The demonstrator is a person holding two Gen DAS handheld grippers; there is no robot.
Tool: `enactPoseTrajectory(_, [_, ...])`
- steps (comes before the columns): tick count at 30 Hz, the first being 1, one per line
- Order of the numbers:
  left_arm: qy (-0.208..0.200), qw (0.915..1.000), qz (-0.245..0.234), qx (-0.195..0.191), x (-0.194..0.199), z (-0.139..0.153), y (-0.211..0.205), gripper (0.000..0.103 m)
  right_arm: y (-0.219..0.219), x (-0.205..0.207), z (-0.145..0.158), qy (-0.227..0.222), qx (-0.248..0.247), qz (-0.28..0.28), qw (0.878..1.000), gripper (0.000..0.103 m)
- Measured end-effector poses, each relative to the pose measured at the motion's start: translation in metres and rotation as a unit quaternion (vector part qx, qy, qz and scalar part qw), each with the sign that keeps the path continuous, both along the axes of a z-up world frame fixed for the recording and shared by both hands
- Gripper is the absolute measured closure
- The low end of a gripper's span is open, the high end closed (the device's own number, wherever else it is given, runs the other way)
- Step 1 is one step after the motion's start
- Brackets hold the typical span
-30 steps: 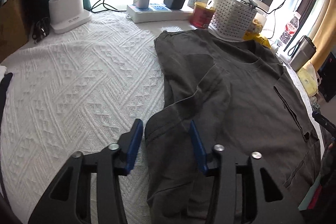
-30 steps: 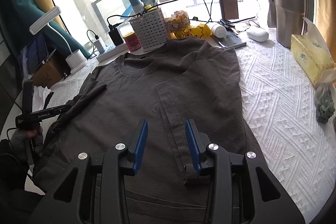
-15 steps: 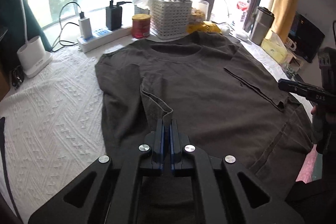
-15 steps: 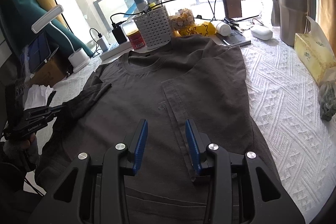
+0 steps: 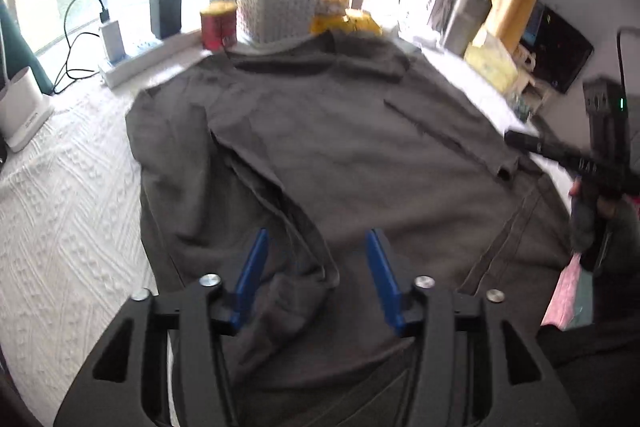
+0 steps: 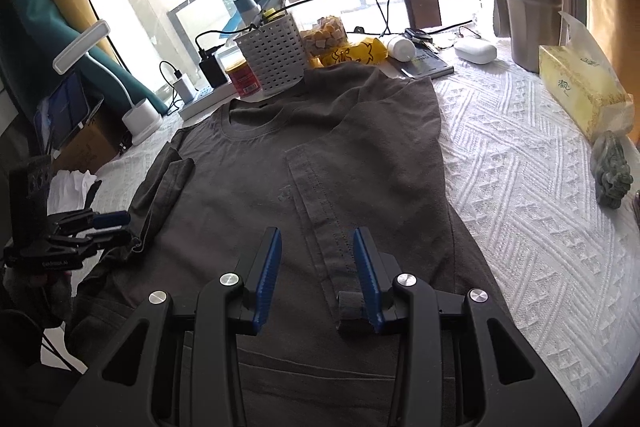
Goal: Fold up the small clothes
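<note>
Since half a second ago our left claw [image 5: 316, 277] has just been opening, sleeve edge [image 5: 304, 247] released; right claw [image 6: 316, 275] unclenched over shirt [image 6: 320, 155]; bare worktop [image 6: 540, 187] rightward.

dark grey T-shirt [image 6: 320, 163], white diamond-patterned cloth [image 6: 520, 163]

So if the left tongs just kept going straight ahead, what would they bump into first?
Probably the dark t-shirt: the left tongs stand open, angled down at its folded-in sleeve. Depth is unclear.
</note>
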State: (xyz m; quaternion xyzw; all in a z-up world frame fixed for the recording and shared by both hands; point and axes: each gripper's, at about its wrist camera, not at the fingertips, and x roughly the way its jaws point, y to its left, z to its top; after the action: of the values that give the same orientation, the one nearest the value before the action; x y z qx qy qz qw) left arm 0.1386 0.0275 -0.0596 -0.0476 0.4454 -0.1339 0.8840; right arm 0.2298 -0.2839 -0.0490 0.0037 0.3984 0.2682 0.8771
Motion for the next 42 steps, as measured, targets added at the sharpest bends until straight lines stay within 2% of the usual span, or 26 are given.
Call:
enactPoseTrajectory(3, [-0.004, 0.9998, 0.019, -0.006, 0.018, 0.0, 0.007, 0.047, -0.003, 0.0, 0.0, -0.001, 0.003, -0.002, 1.0, 0.063])
enactPoseTrajectory(11, [0.065, 0.9952, 0.071, -0.016, 0.064, -0.03, 0.018, 0.047, -0.019, 0.001, 0.001, -0.002, 0.01, -0.016, 1.0, 0.063])
enactPoseTrajectory(16, [0.045, 0.9953, 0.076, -0.041, 0.074, -0.031, 0.022, 0.048, -0.027, 0.004, -0.001, 0.0, 0.014, -0.024, 1.0, 0.063])
enactPoseTrajectory(17, [0.039, 0.9957, 0.072, -0.043, 0.076, -0.032, 0.021, 0.053, -0.028, 0.004, -0.002, 0.001, 0.015, -0.025, 1.0, 0.063])
enactPoseTrajectory(18, [0.032, 0.9966, 0.063, -0.042, 0.077, -0.032, 0.019, 0.063, -0.028, 0.005, -0.002, 0.001, 0.015, -0.025, 1.0, 0.063])
enactPoseTrajectory(19, [0.032, 0.9974, 0.055, -0.032, 0.08, -0.034, 0.016, 0.087, -0.028, 0.005, -0.002, 0.002, 0.016, -0.024, 1.0, 0.063])
enactPoseTrajectory(20, [0.034, 0.9979, 0.051, -0.022, 0.084, -0.035, 0.013, 0.097, -0.028, 0.005, -0.002, 0.001, 0.016, -0.023, 1.0, 0.063])
enactPoseTrajectory(23, [0.02, 0.999, 0.037, -0.014, 0.082, -0.03, 0.004, 0.102, -0.028, 0.005, -0.001, 0.0, 0.017, -0.024, 1.0, 0.063])
enactPoseTrajectory(26, [0.002, 1.0, 0.007, 0.003, 0.076, -0.022, -0.009, 0.103, -0.031, 0.006, -0.001, 0.001, 0.016, -0.028, 0.999, 0.063])
enactPoseTrajectory(30, [0.001, 0.9995, -0.029, -0.01, 0.077, -0.023, -0.028, 0.103, -0.03, 0.006, -0.002, 0.002, 0.015, -0.03, 0.999, 0.063])
enactPoseTrajectory(34, [0.01, 0.9996, -0.02, -0.017, 0.077, -0.028, -0.03, 0.101, -0.025, 0.004, -0.002, 0.002, 0.013, -0.024, 1.0, 0.063])
enactPoseTrajectory(36, [0.014, 0.9995, -0.014, -0.022, 0.073, -0.025, -0.026, 0.091, -0.022, 0.003, 0.0, 0.001, 0.01, -0.021, 1.0, 0.063])
enactPoseTrajectory(37, [0.011, 0.9997, -0.01, -0.021, 0.067, -0.021, -0.023, 0.069, -0.021, 0.002, 0.0, 0.001, 0.009, -0.021, 1.0, 0.063])
enactPoseTrajectory(38, [0.005, 0.9997, -0.009, -0.024, 0.06, -0.016, -0.019, 0.055, -0.02, 0.001, 0.001, 0.0, 0.008, -0.021, 1.0, 0.063])
enactPoseTrajectory(42, [0.001, 0.9996, -0.006, -0.027, 0.032, -0.005, -0.003, 0.054, -0.018, 0.001, 0.002, -0.002, 0.006, -0.024, 1.0, 0.063])
